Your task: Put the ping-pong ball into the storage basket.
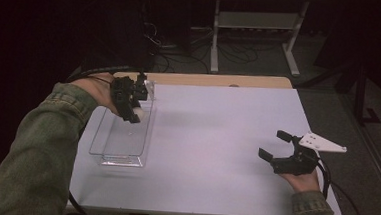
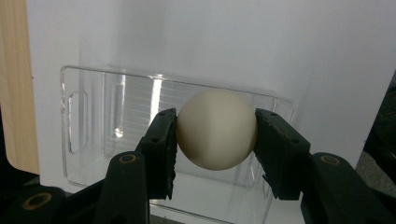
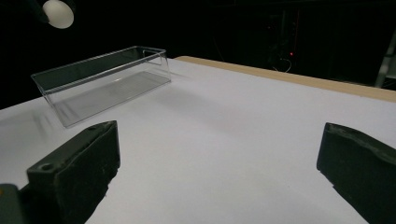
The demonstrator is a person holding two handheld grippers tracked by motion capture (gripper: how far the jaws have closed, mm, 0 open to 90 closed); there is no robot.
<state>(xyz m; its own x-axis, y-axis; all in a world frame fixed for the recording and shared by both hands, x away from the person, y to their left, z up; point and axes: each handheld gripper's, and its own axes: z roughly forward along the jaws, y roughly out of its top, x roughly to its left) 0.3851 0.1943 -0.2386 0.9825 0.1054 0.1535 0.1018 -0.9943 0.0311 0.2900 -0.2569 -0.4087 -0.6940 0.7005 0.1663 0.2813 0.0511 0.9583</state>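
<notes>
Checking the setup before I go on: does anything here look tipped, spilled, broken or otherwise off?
Nothing stands out. The clear plastic bin sits upright and empty on the white table. The left gripper holds a white ball squarely above it. The right gripper waits open, with nothing between its jaws.

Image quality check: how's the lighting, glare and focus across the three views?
High view: dim and reddish, room beyond the table nearly black. Left gripper view: bright and washed out, white ball sharp between the pads of the left gripper, glare streaks on the clear bin. Right gripper view: dark background, the open right gripper soft up close.
</notes>
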